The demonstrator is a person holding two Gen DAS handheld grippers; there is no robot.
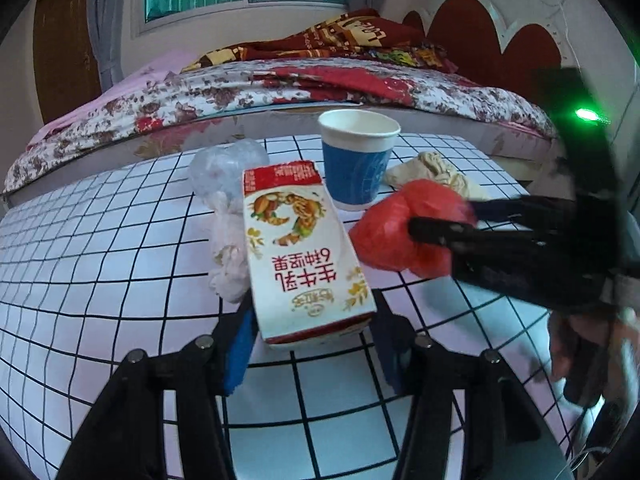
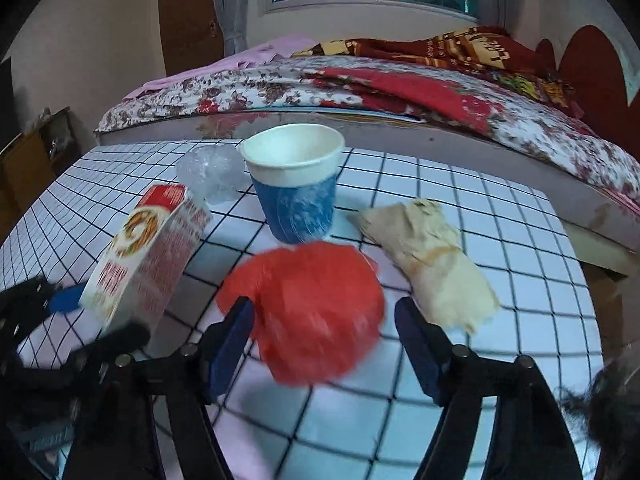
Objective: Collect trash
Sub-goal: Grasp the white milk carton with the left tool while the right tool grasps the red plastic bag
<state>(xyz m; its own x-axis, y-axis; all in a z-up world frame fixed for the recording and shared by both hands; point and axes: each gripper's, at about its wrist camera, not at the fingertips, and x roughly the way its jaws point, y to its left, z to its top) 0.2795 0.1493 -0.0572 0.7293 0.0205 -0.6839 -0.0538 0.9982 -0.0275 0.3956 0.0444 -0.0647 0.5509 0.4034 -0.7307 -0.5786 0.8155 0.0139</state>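
A white and red milk carton (image 1: 300, 248) has its near end between the blue pads of my left gripper (image 1: 314, 312), which is shut on it. In the right wrist view the carton (image 2: 148, 256) tilts up off the checked tablecloth (image 2: 500, 208) in that left gripper (image 2: 102, 316). A crumpled red plastic bag (image 2: 316, 312) fills the space between the fingers of my right gripper (image 2: 323, 306), which is shut on it. In the left wrist view the right gripper (image 1: 440, 214) pinches the red bag (image 1: 392, 232) from the right.
A blue and white paper cup (image 2: 296, 200) stands upright behind the bag. Clear crumpled plastic (image 2: 212, 172) lies left of the cup, a beige crumpled wrapper (image 2: 436, 272) to its right. White crumpled plastic (image 1: 228, 252) lies beside the carton. A bed (image 1: 280, 84) borders the table's far edge.
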